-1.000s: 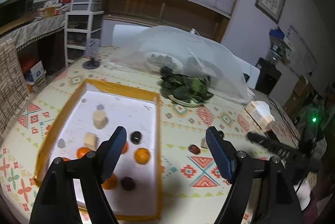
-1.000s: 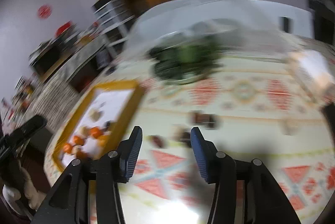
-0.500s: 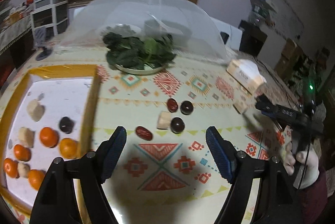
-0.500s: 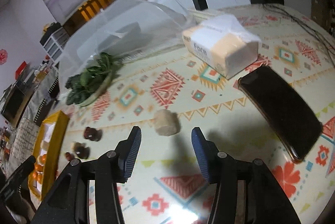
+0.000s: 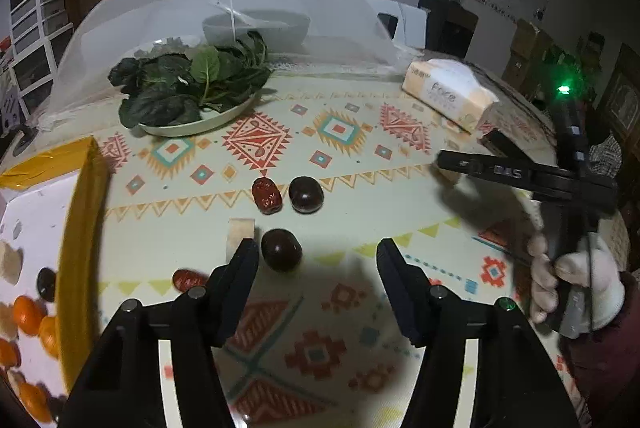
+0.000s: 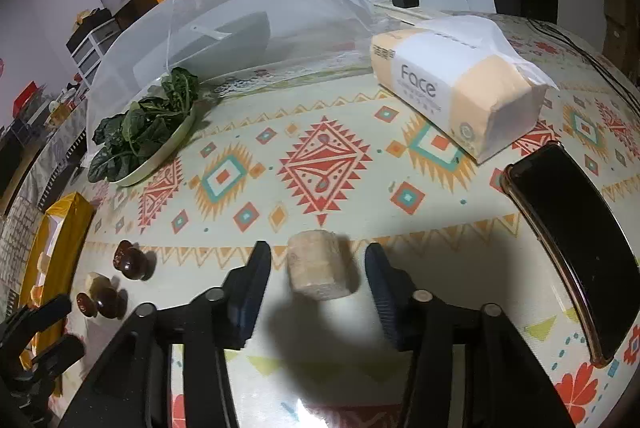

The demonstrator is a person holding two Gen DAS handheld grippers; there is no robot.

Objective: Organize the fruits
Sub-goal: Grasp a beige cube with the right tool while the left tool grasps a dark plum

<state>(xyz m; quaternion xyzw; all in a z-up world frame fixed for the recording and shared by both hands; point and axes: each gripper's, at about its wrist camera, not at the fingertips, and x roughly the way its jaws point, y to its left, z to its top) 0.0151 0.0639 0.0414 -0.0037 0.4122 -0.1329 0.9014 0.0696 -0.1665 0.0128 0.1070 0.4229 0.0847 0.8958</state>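
Observation:
My left gripper is open above the patterned tablecloth. A dark round fruit lies just inside its left finger, with a pale chunk and a red date beside it. A second red date and dark fruit lie farther off. The yellow-rimmed tray at the left holds oranges and other pieces. My right gripper is open, its fingers on either side of a pale cylindrical chunk on the cloth, not touching it.
A plate of leafy greens and a mesh food cover stand at the back. A tissue pack and a black phone lie on the right. The right gripper and gloved hand show in the left wrist view.
Both grippers moved lower and closer to the cloth. The left one now has the dark fruit by its left finger. The right one now straddles the pale chunk.

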